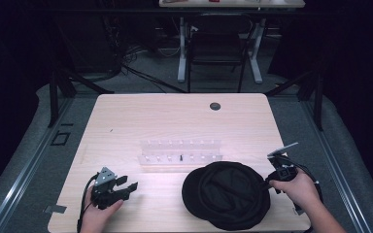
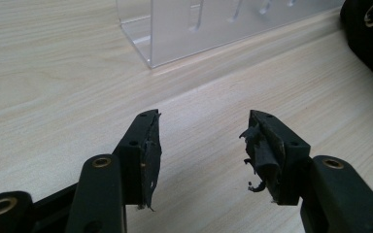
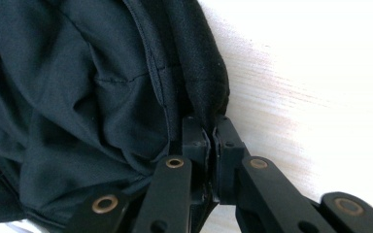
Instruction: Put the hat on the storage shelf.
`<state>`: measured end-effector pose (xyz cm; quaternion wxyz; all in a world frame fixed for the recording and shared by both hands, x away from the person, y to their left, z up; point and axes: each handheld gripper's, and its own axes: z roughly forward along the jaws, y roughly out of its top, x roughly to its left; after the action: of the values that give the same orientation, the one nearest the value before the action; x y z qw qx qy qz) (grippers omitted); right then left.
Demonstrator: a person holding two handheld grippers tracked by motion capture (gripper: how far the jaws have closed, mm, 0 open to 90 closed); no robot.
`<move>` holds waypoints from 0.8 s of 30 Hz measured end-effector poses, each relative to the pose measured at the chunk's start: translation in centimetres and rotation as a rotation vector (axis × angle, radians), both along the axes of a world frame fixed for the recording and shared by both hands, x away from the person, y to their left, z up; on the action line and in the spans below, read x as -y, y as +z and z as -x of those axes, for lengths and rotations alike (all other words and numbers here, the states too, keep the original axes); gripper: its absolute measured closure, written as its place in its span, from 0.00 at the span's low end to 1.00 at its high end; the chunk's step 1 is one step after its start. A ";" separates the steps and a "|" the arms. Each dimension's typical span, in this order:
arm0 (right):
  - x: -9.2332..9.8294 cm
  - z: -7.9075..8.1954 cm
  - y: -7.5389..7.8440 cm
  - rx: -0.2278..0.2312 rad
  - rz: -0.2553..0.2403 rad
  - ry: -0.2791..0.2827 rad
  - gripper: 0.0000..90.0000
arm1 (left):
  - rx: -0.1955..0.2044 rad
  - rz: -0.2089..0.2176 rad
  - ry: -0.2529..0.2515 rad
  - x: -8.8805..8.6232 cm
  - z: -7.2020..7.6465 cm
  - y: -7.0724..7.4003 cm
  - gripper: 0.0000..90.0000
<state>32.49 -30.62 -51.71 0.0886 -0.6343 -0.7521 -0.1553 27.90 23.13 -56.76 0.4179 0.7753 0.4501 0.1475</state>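
Observation:
A black cap [image 1: 226,194] lies upside down on the wooden table [image 1: 175,116] at the front right, its lining facing up. My right gripper [image 1: 267,183] meets the cap's right edge. In the right gripper view the jaws stand pressed together on the cap's rim [image 3: 201,63], so the gripper [image 3: 210,128] is shut on the fabric. My left gripper [image 1: 128,185] rests low at the front left, well apart from the cap. Its jaws [image 2: 204,141] are open over bare wood, with worn pads [image 2: 262,150]. The cap's edge [image 2: 369,34] shows at the upper right of the left gripper view.
A clear acrylic rack [image 1: 179,151] with slots stands mid-table just behind the cap, and its corner [image 2: 199,29] sits ahead of the left gripper. A round cable hole [image 1: 215,106] lies at the table's back. A chair [image 1: 217,48] and desk legs stand beyond the table.

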 end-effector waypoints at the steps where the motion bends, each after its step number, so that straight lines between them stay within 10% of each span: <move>1: 0.0 0.0 0.0 0.000 0.000 0.000 0.96 | 0.000 0.000 0.000 0.0 0.0 0.0 0.52; 13: 0.0 0.2 2.2 -0.064 0.011 0.055 0.97 | 0.000 0.002 0.007 -0.1 0.0 0.0 0.52; 24: 0.1 1.0 4.8 -0.031 -0.103 0.004 0.98 | 0.000 -0.003 0.006 -0.1 0.0 0.0 0.52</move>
<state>31.47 -30.70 -46.93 0.1331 -0.6298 -0.7428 -0.1840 27.92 23.25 -56.75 0.4162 0.7746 0.4521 0.1493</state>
